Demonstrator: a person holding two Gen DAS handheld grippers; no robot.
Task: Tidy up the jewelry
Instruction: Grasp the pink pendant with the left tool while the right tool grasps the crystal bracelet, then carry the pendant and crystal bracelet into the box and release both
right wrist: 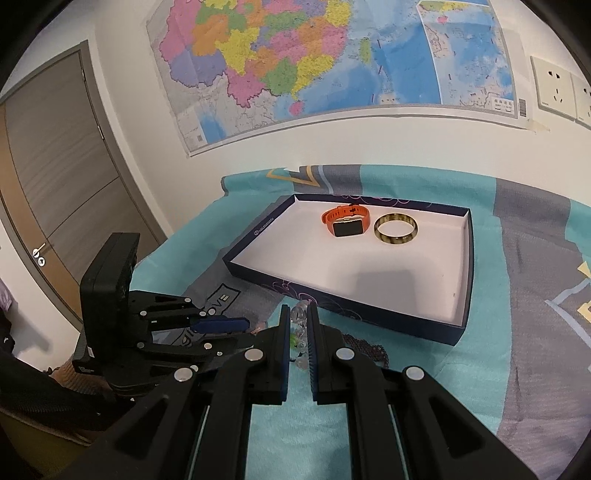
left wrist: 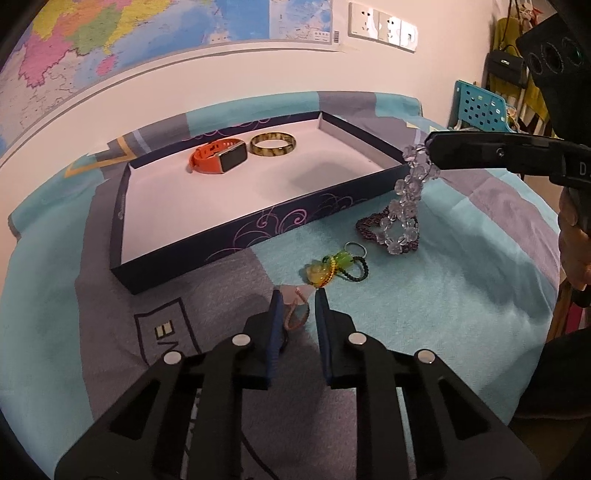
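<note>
A dark blue tray [left wrist: 258, 225] with a white floor holds an orange smartwatch [left wrist: 218, 159] and an amber bangle [left wrist: 273, 145]. My right gripper [left wrist: 428, 144] is shut on a clear crystal bead bracelet [left wrist: 406, 199], which hangs just off the tray's right front corner. A dark purple bead bracelet [left wrist: 365, 223] and a green-yellow charm [left wrist: 325, 271] with a black cord lie on the cloth. My left gripper [left wrist: 298, 295] is slightly open above a pink pendant [left wrist: 295, 295] on a red cord. In the right wrist view the crystal beads [right wrist: 298, 325] sit between the fingers, before the tray [right wrist: 369, 299].
A teal and grey cloth [left wrist: 443, 295] covers the round table. A wall with a map [right wrist: 314, 62] and sockets [left wrist: 384, 26] stands behind. A teal perforated basket [left wrist: 480, 107] stands at the right, a door [right wrist: 55, 166] at the left.
</note>
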